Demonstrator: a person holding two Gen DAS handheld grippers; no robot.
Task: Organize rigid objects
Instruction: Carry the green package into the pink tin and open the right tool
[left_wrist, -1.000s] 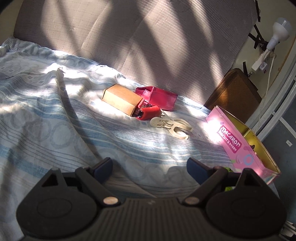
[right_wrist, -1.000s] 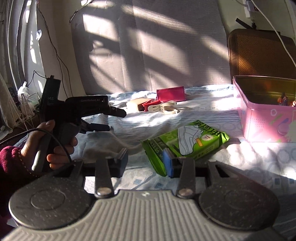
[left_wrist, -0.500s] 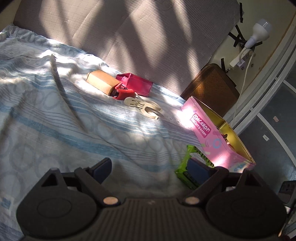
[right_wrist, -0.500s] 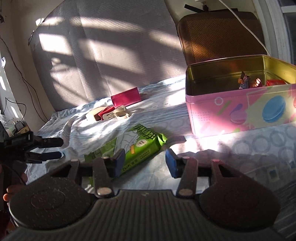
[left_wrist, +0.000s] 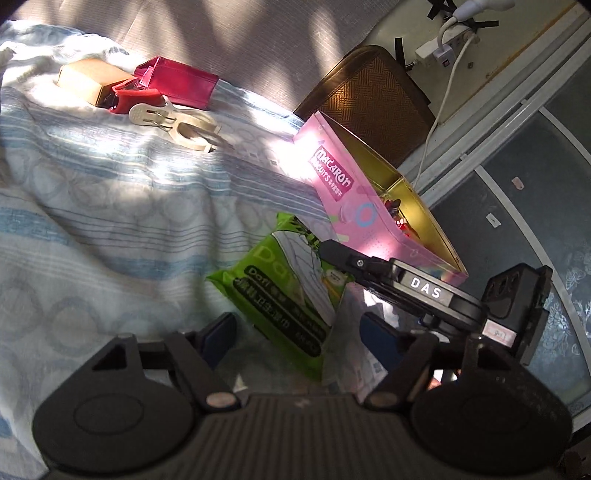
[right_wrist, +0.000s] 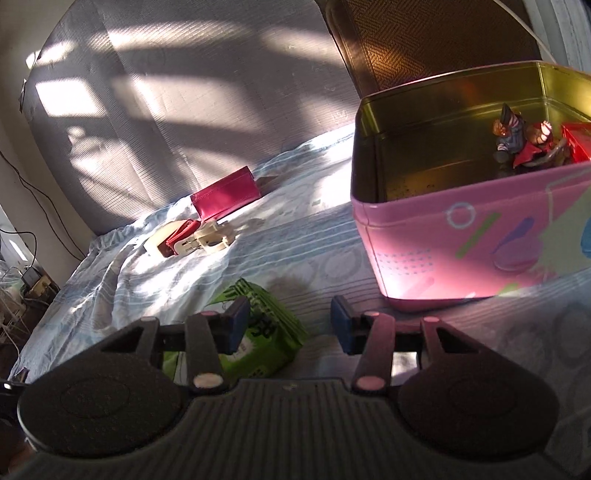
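A green wipes packet (left_wrist: 280, 291) lies flat on the striped bedsheet, just left of the pink Macaron tin (left_wrist: 332, 181). My left gripper (left_wrist: 299, 334) straddles the packet's near end. Its jaws are closing, and both blue pads still stand clear of the packet's edges. My right gripper (right_wrist: 290, 325) is also closing a little. A corner of the packet (right_wrist: 269, 332) shows beside its left finger, with no pad pressing on it. From the left wrist, one of the right gripper's fingers (left_wrist: 332, 253) reaches over the packet's far corner. The open tin (right_wrist: 461, 258) holds a figurine (right_wrist: 513, 140) and a red box (right_wrist: 576, 142).
Far back on the bed lie a tan box (left_wrist: 88, 79), a red clip (left_wrist: 136, 99), a magenta wallet (left_wrist: 177, 85) and a cream clip (left_wrist: 184, 125). A brown woven panel (left_wrist: 369, 99) stands behind the tin. A power strip with its cable (left_wrist: 443, 51) hangs on the wall.
The left view swung right, so the green packet now lies between its narrowed jaws and the right gripper has come into sight. The right gripper moved toward the tin and rolled.
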